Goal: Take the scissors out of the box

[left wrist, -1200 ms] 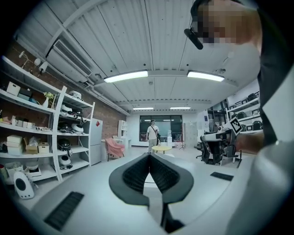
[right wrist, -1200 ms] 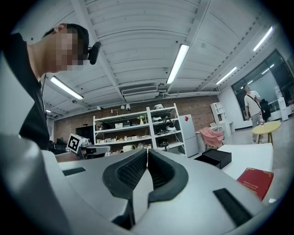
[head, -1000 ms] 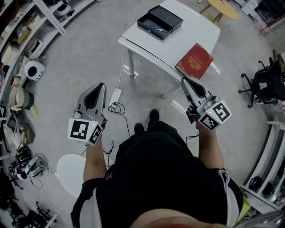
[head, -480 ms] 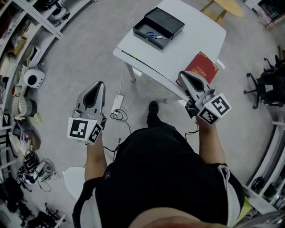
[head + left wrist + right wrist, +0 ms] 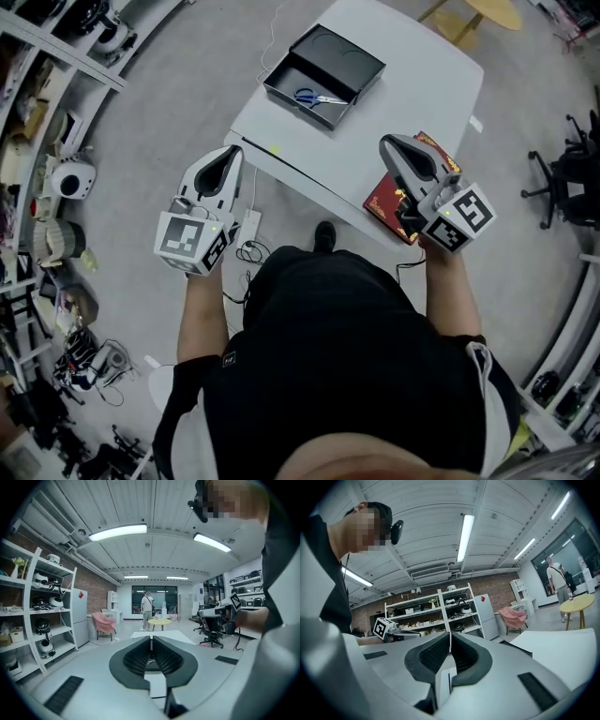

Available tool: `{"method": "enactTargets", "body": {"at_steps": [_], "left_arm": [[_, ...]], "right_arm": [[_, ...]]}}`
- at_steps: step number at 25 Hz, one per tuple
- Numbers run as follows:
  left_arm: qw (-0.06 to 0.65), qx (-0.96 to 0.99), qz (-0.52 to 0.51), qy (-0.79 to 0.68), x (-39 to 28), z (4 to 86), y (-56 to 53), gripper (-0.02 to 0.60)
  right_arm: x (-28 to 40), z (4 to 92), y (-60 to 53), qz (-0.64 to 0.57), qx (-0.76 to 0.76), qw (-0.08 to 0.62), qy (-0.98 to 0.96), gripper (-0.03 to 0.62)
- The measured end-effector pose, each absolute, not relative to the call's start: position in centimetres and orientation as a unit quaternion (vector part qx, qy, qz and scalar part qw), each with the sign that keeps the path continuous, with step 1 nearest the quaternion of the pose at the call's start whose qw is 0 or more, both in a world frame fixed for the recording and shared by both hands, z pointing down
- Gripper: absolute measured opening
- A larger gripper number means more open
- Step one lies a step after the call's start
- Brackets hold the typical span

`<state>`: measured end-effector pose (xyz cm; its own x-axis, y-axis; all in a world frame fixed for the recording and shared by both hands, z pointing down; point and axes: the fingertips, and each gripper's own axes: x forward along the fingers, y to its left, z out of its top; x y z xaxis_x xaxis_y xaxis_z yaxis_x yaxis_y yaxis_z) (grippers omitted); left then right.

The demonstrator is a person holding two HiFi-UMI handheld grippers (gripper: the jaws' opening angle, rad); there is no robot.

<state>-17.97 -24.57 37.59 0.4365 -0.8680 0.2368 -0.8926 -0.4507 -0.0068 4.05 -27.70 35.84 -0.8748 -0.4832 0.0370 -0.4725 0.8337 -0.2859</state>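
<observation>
The scissors [image 5: 316,97], blue-handled, lie inside an open black box [image 5: 277,79] on the far part of a white table [image 5: 412,84]. A red book [image 5: 386,201] lies at the table's near edge. My left gripper [image 5: 228,153] is shut and empty, at the table's near left corner, well short of the box. My right gripper [image 5: 390,143] is shut and empty, hovering over the red book. The jaws meet with nothing between them in the left gripper view [image 5: 151,641] and in the right gripper view [image 5: 450,644]. Neither gripper view shows the box.
Shelves full of gear [image 5: 37,159] line the left wall. A power strip and cables [image 5: 249,232] lie on the floor by the table leg. An office chair [image 5: 572,183] stands at right. Far off stand a person [image 5: 147,604], a round yellow table [image 5: 159,621] and a pink chair [image 5: 104,622].
The person has walked up to the table. Both grippers moved forward with them: the right from beside the red book to over it, the left from over the floor to the table's corner.
</observation>
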Motion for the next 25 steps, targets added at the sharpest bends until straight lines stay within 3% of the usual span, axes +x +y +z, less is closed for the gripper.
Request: {"method": "enactTargets", "body": {"at_steps": [14,22,24,25], "left_arm": [[0.061,0.898,0.184,-0.396,-14.8,42.4,-38.6,0.017],[0.070,0.901,0.277,-0.326,-12.7,49.5,-44.4,0.019],[0.071,0.899,0.304,-0.307,-12.0,51.6,-45.5,0.103],[0.071,0.898,0.318,-0.296,-11.6,52.5,-46.0,0.115]], "right_arm": [[6.0,37.2,-33.2,-0.170,-0.319,0.014,0.932,0.031],[6.8,39.8,-34.6,-0.201,-0.346,0.008,0.916,0.031],[7.0,40.9,-34.7,-0.213,-0.349,0.005,0.913,0.031],[7.1,41.5,-34.7,-0.219,-0.350,0.004,0.911,0.031]]}}
